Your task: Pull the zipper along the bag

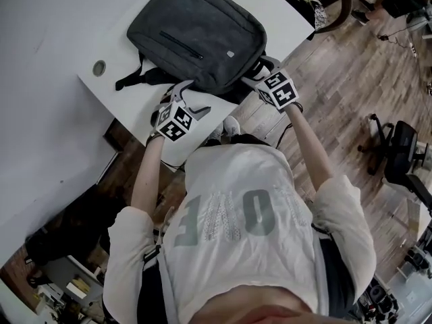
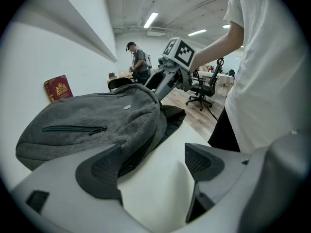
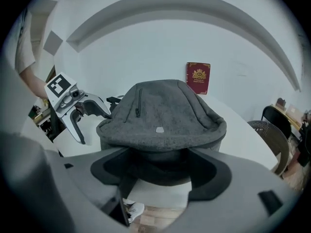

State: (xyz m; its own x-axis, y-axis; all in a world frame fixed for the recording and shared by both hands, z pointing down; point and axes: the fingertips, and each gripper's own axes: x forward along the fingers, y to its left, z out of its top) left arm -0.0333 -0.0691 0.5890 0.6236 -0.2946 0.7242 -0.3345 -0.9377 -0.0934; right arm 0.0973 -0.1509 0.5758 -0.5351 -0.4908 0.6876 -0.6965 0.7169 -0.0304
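A grey backpack (image 1: pixel 196 32) lies flat on the white table (image 1: pixel 54 39), its front-pocket zipper (image 1: pixel 181 46) facing up. My left gripper (image 1: pixel 192 98) sits at the bag's near left corner. In the left gripper view it (image 2: pixel 151 166) is open, with only bare tabletop between the jaws and the backpack (image 2: pixel 92 120) against the left pad. My right gripper (image 1: pixel 260 69) is at the bag's near right corner. It (image 3: pixel 160 171) is open wide, and the dark near edge of the backpack (image 3: pixel 165 113) lies between its jaws.
A round cable hole (image 1: pixel 99 67) is in the table left of the bag. A red book (image 3: pixel 198 78) stands against the wall behind it. The table edge runs just below both grippers. Office chairs (image 1: pixel 398 147) stand on the wooden floor to the right.
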